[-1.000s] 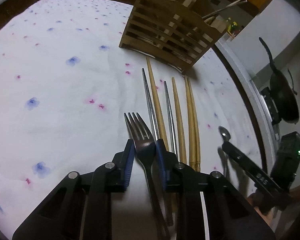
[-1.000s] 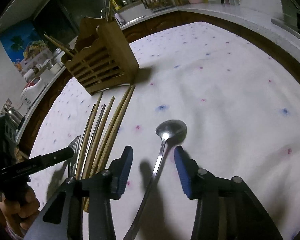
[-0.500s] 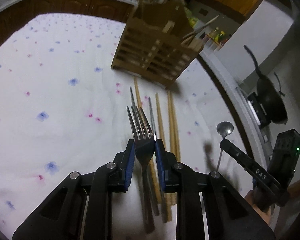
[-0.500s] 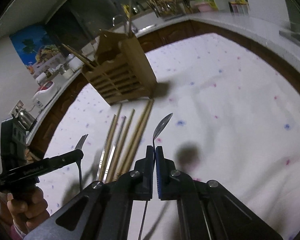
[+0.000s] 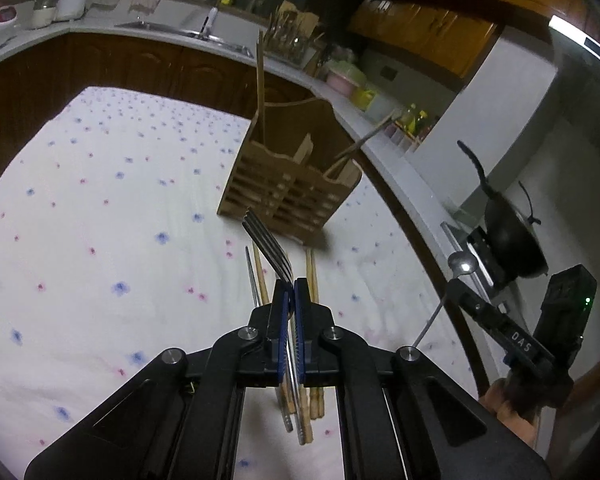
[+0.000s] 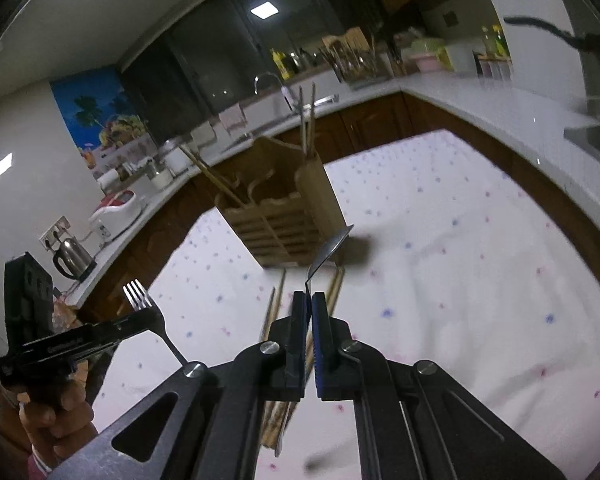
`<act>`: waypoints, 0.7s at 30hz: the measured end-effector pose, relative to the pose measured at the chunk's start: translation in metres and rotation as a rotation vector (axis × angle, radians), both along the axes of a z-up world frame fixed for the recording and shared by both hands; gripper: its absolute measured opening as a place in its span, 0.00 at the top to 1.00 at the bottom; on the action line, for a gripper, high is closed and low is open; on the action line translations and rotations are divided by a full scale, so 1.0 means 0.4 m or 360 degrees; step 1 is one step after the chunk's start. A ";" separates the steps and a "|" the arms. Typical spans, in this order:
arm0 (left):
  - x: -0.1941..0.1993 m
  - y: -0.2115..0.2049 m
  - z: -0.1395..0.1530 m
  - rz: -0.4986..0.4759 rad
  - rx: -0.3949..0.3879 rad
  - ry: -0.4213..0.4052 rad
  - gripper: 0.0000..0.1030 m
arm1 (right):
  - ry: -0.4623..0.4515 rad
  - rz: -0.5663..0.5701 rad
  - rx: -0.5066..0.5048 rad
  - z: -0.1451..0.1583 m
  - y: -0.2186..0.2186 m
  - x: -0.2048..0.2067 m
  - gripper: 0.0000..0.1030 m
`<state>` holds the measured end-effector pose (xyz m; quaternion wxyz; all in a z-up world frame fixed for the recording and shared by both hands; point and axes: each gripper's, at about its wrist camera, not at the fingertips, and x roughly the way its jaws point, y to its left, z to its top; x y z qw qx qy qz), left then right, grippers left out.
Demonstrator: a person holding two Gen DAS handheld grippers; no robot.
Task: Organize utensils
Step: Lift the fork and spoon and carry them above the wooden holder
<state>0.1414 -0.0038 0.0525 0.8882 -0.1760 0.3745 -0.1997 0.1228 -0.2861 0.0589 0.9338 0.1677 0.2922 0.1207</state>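
Note:
My left gripper (image 5: 291,285) is shut on a metal fork (image 5: 267,245) and holds it above the table, tines toward the wooden utensil holder (image 5: 290,188). My right gripper (image 6: 311,298) is shut on a metal spoon (image 6: 331,249), bowl pointing at the holder (image 6: 284,220). The spoon also shows in the left wrist view (image 5: 462,266), the fork in the right wrist view (image 6: 146,310). Wooden and metal chopsticks (image 5: 310,276) lie on the flowered tablecloth (image 5: 100,260) below both grippers. The holder has several chopsticks standing in it.
A white kitchen counter (image 6: 480,108) runs around the table with a sink (image 5: 204,34), a kettle (image 6: 72,258) and a rice cooker (image 6: 116,210). A black wok (image 5: 508,236) sits on the stove at the right.
Both grippers have risen well above the table and moved toward the holder, carrying the fork and the spoon. The fork now stands edge-on between the left fingers, which have closed further.

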 end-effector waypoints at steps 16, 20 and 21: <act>0.044 0.015 0.071 0.0051 0.0003 -0.0118 0.98 | -0.0160 -0.0031 -0.0041 0.066 0.000 0.044 0.97; 0.064 0.014 0.095 0.0061 0.0011 -0.0161 0.98 | -0.0193 -0.0046 -0.0056 0.075 0.002 0.061 0.97; 0.069 0.015 0.100 0.0063 0.0013 -0.0170 0.98 | -0.0203 -0.0049 -0.0056 0.077 0.002 0.066 0.97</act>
